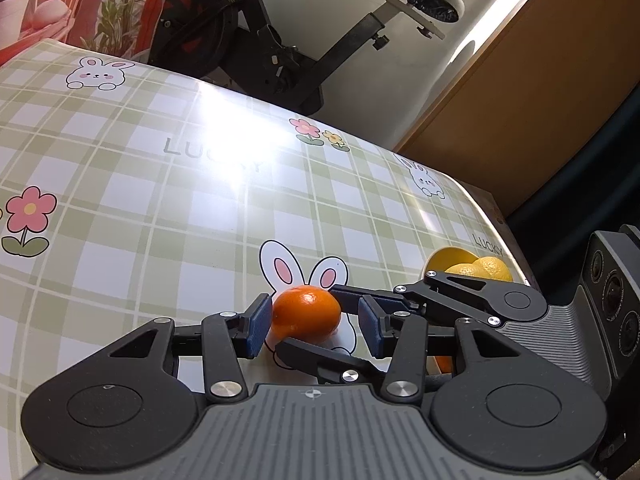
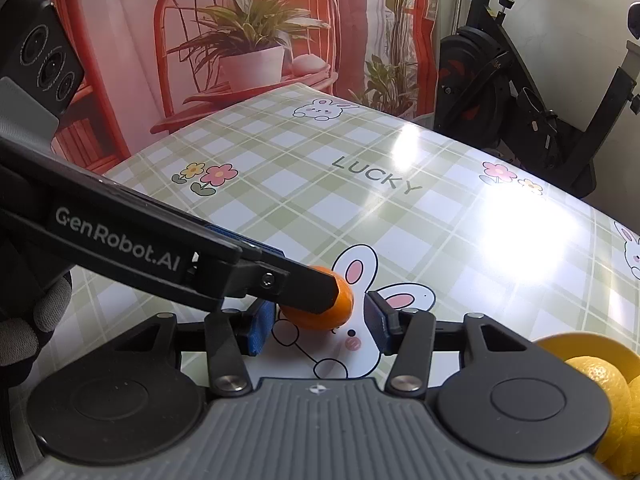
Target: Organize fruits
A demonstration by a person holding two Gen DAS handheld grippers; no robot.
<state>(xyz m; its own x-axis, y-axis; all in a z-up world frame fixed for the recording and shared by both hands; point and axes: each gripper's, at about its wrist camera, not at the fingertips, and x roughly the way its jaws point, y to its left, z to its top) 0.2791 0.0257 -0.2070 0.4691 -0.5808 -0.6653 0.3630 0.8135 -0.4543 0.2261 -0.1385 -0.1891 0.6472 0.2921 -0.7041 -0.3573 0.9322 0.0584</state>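
Observation:
An orange mandarin (image 1: 306,313) lies on the checked tablecloth (image 1: 160,200). In the left wrist view my left gripper (image 1: 316,324) is open around it; the left pad touches it and the right pad stands a little apart. My right gripper (image 2: 320,322) is open too, and the mandarin (image 2: 320,312) sits between its pads, nearer the left one. The left gripper's arm crosses in front of the mandarin in the right wrist view. The right gripper's fingers (image 1: 360,300) reach in from the right in the left wrist view. A yellow bowl (image 1: 452,258) holds lemons (image 1: 484,269).
The bowl with lemons also shows at the lower right of the right wrist view (image 2: 592,364). An exercise bike (image 1: 248,40) stands beyond the table's far edge. A wooden cabinet (image 1: 520,100) is at the right. A plant backdrop (image 2: 248,48) hangs behind the table.

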